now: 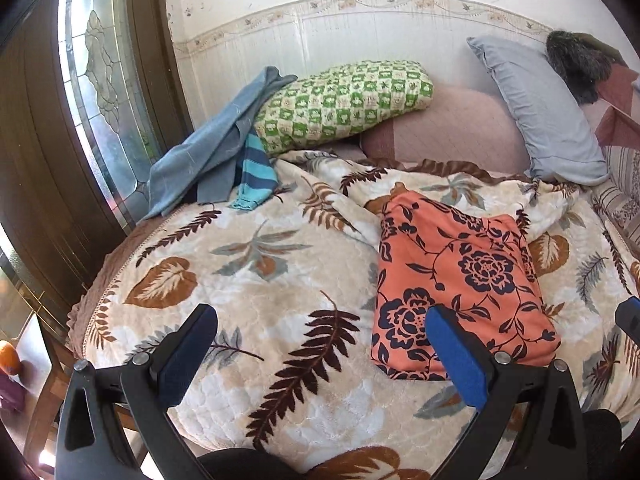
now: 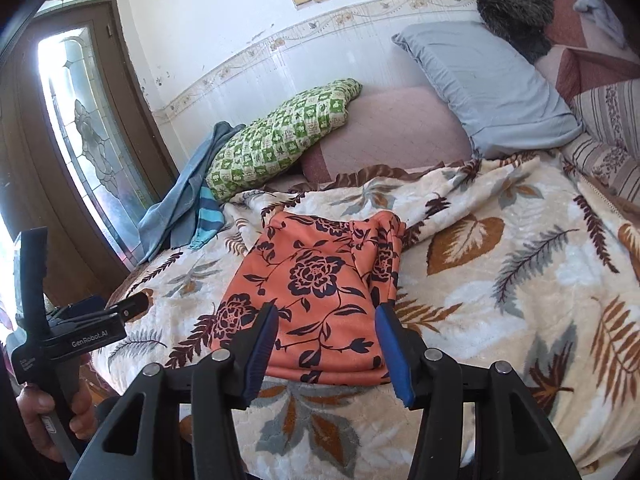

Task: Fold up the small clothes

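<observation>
Your left gripper (image 1: 320, 344): jaws apart, empty | right gripper (image 2: 326, 344): apart, empty | cloth (image 2: 316, 292) folded near blanket (image 2: 500, 280) front edge, bare blanket either side.

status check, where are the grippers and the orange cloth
Left gripper open, empty, above the blanket. Right gripper open, empty, clear of cloth. Orange floral cloth lies folded flat. Nothing in the way.

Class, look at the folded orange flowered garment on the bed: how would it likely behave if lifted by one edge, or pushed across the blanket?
The orange flowered garment looks thin and soft, with a rumpled far corner, so it would probably droop and unfold if lifted by one edge. Pushed, it would likely bunch up rather than slide, since the leaf-print blanket looks plush. It seems light.
</observation>
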`<state>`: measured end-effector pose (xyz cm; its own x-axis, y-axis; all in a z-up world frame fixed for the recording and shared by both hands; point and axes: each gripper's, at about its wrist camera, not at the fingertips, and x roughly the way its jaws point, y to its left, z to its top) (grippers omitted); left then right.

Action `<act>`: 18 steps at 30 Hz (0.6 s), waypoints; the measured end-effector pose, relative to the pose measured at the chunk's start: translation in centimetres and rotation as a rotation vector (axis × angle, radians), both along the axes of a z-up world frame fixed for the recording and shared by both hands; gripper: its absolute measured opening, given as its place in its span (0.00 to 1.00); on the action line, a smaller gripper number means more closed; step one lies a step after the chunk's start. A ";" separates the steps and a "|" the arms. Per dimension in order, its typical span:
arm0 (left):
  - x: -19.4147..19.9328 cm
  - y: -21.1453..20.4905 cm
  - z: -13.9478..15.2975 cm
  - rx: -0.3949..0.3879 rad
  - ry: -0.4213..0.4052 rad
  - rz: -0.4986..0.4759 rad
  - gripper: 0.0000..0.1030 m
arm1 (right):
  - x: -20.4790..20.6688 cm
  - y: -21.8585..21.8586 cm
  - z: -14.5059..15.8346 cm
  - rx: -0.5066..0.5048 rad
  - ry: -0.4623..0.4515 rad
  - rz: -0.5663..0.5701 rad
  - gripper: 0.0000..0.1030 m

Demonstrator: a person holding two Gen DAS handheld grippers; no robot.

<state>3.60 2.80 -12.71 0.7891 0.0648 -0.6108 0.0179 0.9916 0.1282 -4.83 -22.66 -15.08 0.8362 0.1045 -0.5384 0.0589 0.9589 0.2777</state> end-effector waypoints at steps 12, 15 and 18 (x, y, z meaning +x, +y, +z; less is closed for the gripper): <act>-3.3 0.3 4.6 -0.008 -0.118 0.006 1.00 | -1.1 4.9 4.6 -0.083 -0.016 0.019 0.57; -3.5 0.5 4.9 -0.008 -0.125 0.013 1.00 | -1.0 5.6 5.1 -0.089 -0.019 0.029 0.57; -3.6 0.7 5.0 -0.008 -0.126 0.017 1.00 | -0.8 6.1 5.3 -0.086 -0.020 0.035 0.58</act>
<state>0.01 3.45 -7.74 0.8583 0.0746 -0.5077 -0.0150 0.9926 0.1205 -5.63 -16.52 -9.74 0.8437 0.0878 -0.5296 0.0205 0.9805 0.1952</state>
